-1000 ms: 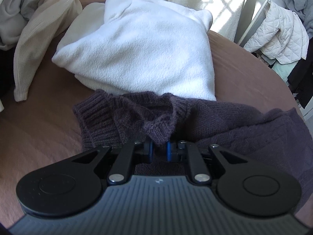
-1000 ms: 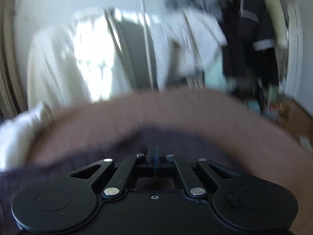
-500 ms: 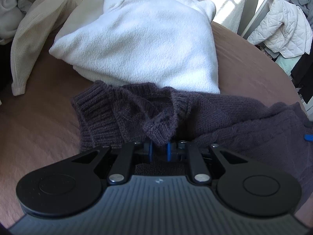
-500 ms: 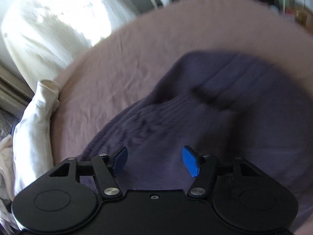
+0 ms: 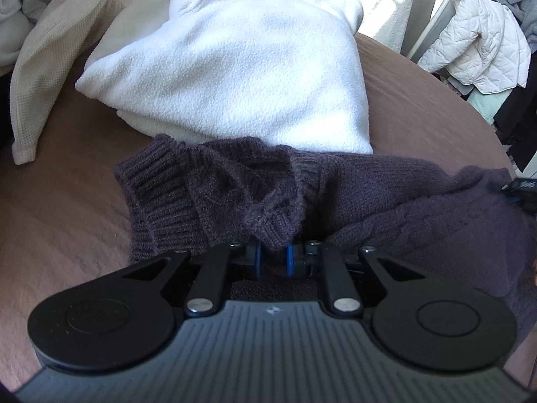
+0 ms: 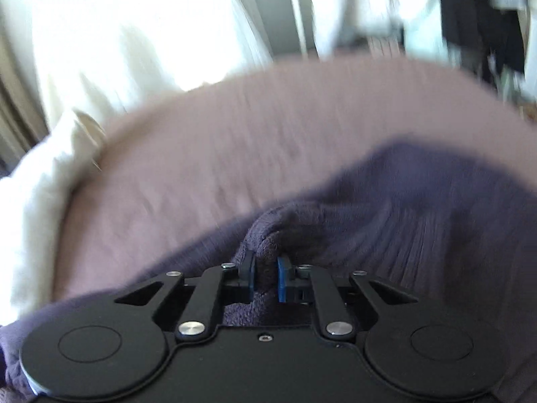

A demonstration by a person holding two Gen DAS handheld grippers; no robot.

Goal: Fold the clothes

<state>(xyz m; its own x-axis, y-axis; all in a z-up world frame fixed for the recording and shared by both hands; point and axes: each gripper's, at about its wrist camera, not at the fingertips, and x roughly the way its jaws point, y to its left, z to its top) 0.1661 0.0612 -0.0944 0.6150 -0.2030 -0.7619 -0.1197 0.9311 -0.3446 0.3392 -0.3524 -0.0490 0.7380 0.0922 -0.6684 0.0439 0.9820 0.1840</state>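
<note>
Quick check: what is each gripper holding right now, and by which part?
Both hold the dark purple sweater. The left gripper pinches a bunched fold by its ribbed edge; the right gripper pinches a raised fold of the knit, exact part unclear.

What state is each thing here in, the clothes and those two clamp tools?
Left gripper: shut on a pinch of the dark sweater.
Right gripper: shut on another bunch of it.
Dark sweater: rumpled, not folded, lying on the brown bedspread.
White fleece: folded, resting behind the sweater.
Cream waffle top: loose, draped at the edge.
White quilted jacket: hanging.
</note>
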